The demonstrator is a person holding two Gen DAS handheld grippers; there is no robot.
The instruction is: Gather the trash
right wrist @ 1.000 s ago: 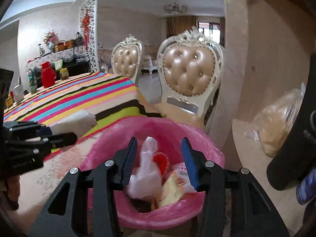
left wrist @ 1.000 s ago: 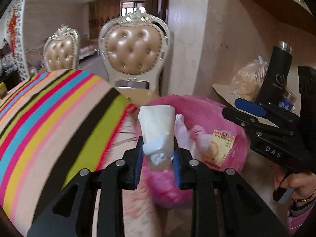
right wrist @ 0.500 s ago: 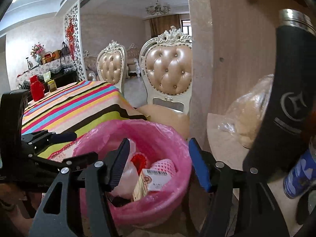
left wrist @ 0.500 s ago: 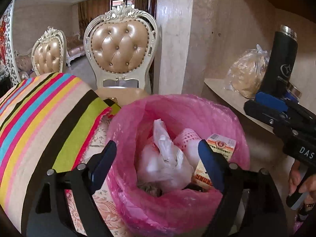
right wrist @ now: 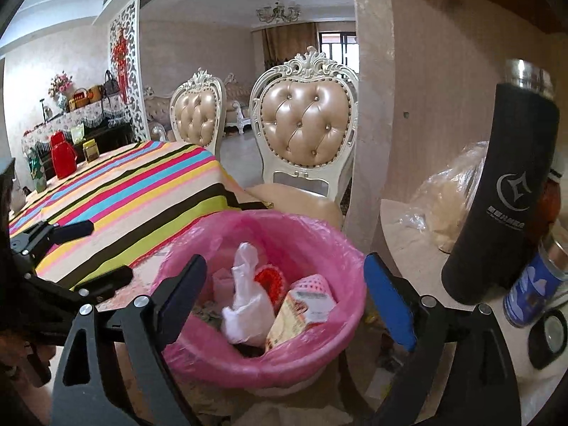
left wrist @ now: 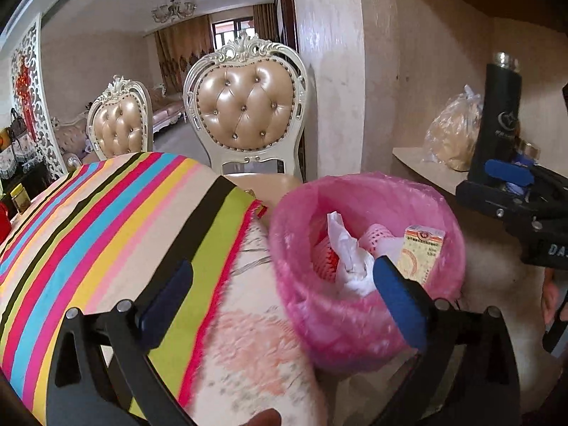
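The bin with a pink liner (left wrist: 340,330) (right wrist: 255,362) stands beside the table. In it lie a white plastic bag (left wrist: 346,252) (right wrist: 245,305), a small printed box (left wrist: 422,252) (right wrist: 301,310) and red and white foam netting (right wrist: 269,278). My left gripper (left wrist: 280,273) is over the bin's near left rim, its jaws opening wide with nothing held between them. My right gripper (right wrist: 285,264) spans the bin from the near side, jaws also opening and empty. The right gripper's fingers (left wrist: 507,172) show at the right edge of the left wrist view.
A table with a striped cloth (left wrist: 106,234) (right wrist: 142,184) is left of the bin. Two padded chairs (left wrist: 248,106) (right wrist: 305,120) stand behind. On a ledge to the right are a black flask (right wrist: 507,191), a clear bag of food (left wrist: 454,131) and a blue can (right wrist: 532,287).
The left gripper let go of the white wad it held over the bin, opened wide and drew back to the left. The right gripper opened from around the white bag, which now lies in the bin.
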